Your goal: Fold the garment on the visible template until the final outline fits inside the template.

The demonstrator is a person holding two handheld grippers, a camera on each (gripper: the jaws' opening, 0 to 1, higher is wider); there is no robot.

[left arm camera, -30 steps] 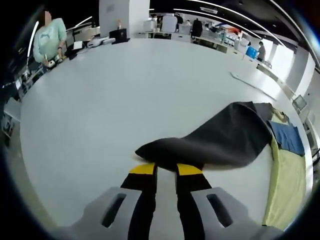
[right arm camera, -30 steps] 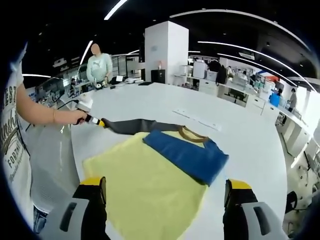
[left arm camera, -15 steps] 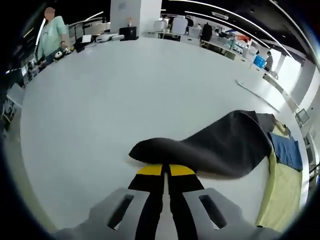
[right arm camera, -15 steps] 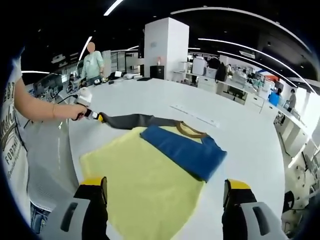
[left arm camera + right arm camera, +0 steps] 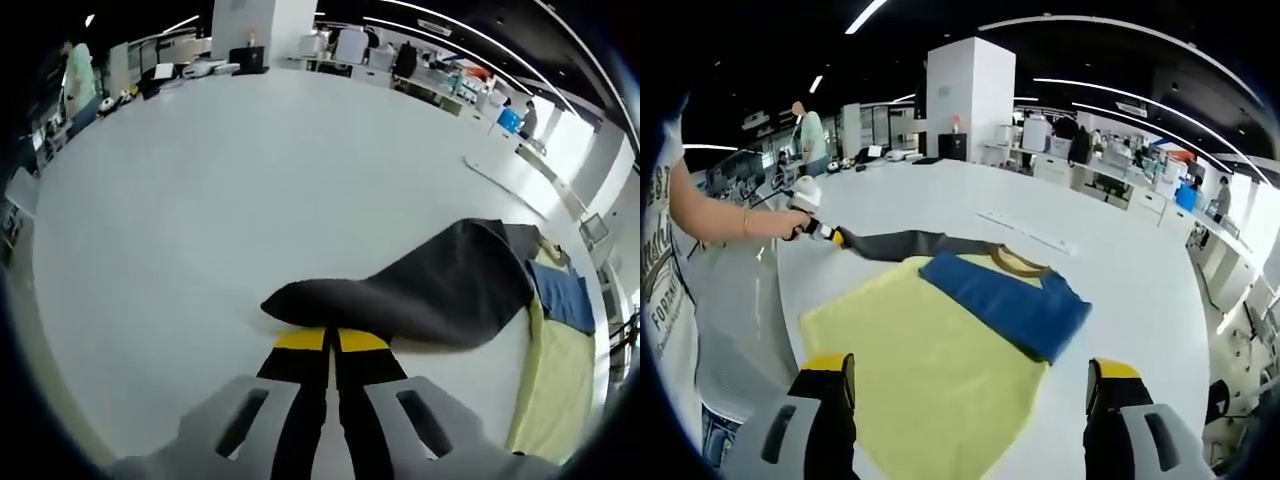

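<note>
A yellow shirt lies flat on the white table, brown collar at the far side. Its blue sleeve is folded across the chest. The dark grey sleeve stretches out to the left, where a hand holds my left gripper at its end. In the left gripper view, my left gripper has its jaws pressed together on the cuff of the grey sleeve, which rises slightly off the table; the yellow body and blue sleeve lie to the right. My right gripper hovers open above the shirt's near hem.
A pale strip lies on the table beyond the collar, and the pale strip also appears far right in the left gripper view. A person's arm and printed shirt are at the left edge. Desks, a pillar and people stand far behind.
My left gripper's jaws, slightly apart a second ago, have come together on the grey cuff. A person in the background has walked off to the left. The right gripper holds still.
</note>
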